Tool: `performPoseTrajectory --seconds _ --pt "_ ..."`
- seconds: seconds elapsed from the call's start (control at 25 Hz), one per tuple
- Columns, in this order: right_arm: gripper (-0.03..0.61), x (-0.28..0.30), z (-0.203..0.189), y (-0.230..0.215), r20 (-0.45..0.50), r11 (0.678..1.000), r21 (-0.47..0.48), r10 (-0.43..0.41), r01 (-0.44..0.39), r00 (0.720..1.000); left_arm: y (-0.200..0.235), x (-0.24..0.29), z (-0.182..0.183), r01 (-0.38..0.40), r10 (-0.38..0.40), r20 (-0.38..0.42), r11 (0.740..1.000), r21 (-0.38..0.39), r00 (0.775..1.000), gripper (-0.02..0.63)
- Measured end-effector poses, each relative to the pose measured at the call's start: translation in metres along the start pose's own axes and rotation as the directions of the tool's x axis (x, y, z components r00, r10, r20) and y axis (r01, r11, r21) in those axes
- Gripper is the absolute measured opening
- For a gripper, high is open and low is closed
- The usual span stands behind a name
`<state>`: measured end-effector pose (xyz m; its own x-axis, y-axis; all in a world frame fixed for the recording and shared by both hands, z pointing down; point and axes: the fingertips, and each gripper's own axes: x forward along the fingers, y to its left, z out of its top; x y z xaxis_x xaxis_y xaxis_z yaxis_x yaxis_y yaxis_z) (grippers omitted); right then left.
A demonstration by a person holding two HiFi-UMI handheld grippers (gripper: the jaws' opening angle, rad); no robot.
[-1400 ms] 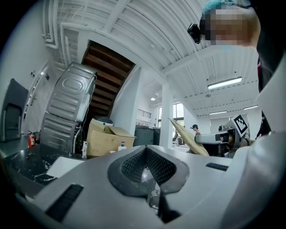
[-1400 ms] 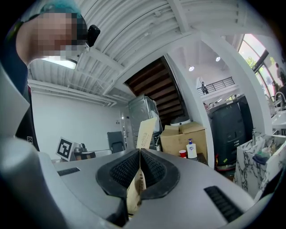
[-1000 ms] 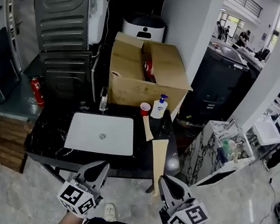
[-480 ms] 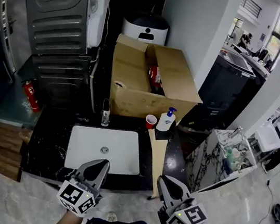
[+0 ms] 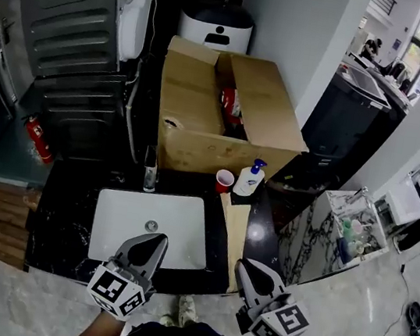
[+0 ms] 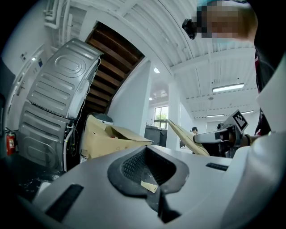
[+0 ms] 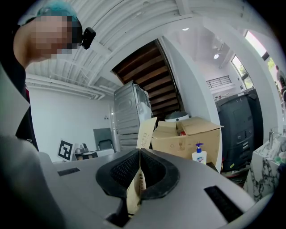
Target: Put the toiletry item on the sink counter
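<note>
left gripper [image 6: 151, 173] fingers pressed together, cardboard box [image 6: 106, 137] beyond, right gripper [image 6: 199, 138] holding flat tan packet [image 6: 184, 133]

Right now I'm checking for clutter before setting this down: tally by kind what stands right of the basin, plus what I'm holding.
Red cup: 1
Pump bottle: 1
Paper packet, clamped in the right gripper: 1
Total: 3

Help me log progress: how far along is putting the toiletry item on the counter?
Done: right claw is shut on the tan packet. In hand: packet points over the counter, right of the sink, not released. To do: set it down, open the claw. The left claw is shut, unused.
</note>
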<state>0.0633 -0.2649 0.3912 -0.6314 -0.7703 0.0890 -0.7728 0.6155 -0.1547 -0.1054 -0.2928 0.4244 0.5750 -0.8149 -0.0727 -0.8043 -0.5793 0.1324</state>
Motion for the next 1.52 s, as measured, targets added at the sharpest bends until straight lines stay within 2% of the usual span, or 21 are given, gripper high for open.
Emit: performPoseTrajectory --seconds 0.24,0.48,0.8,0.96,1.16,1.28,1.52 --pt "0.043 0.032 0.005 -0.034 0.007 0.999 0.048 0.009 -0.010 1.000 0.016 0.044 0.005 -0.002 0.002 -0.003 1.000 0.006 1.000 0.014" --pt "0.043 0.061 -0.004 -0.077 -0.020 0.993 0.113 -0.041 0.043 0.999 0.022 0.084 0.008 0.006 -0.005 -0.001 1.000 0.018 1.000 0.014" --pt "0.043 0.110 -0.068 -0.116 -0.175 0.976 0.191 -0.069 0.102 0.982 0.038 0.103 -0.007 -0.028 0.029 -0.042 1.000 0.007 0.999 0.014" --pt "0.043 0.137 -0.122 -0.133 -0.285 0.966 0.206 -0.093 0.156 0.954 0.046 0.103 -0.020 -0.040 0.038 -0.064 0.999 -0.021 0.997 0.014" --pt "0.043 0.166 -0.195 -0.158 -0.421 0.943 0.211 -0.151 0.259 0.894 0.056 0.101 -0.029 -0.075 0.072 -0.083 0.996 -0.038 0.994 0.014" --pt "0.043 0.182 -0.217 -0.161 -0.467 0.950 0.167 -0.161 0.265 0.870 0.061 0.096 -0.034 -0.089 0.085 -0.096 0.995 -0.042 0.992 0.014" --pt "0.043 0.201 -0.251 -0.176 -0.549 0.935 0.170 -0.171 0.310 0.818 0.065 0.089 -0.041 -0.117 0.111 -0.114 0.992 -0.045 0.987 0.014"
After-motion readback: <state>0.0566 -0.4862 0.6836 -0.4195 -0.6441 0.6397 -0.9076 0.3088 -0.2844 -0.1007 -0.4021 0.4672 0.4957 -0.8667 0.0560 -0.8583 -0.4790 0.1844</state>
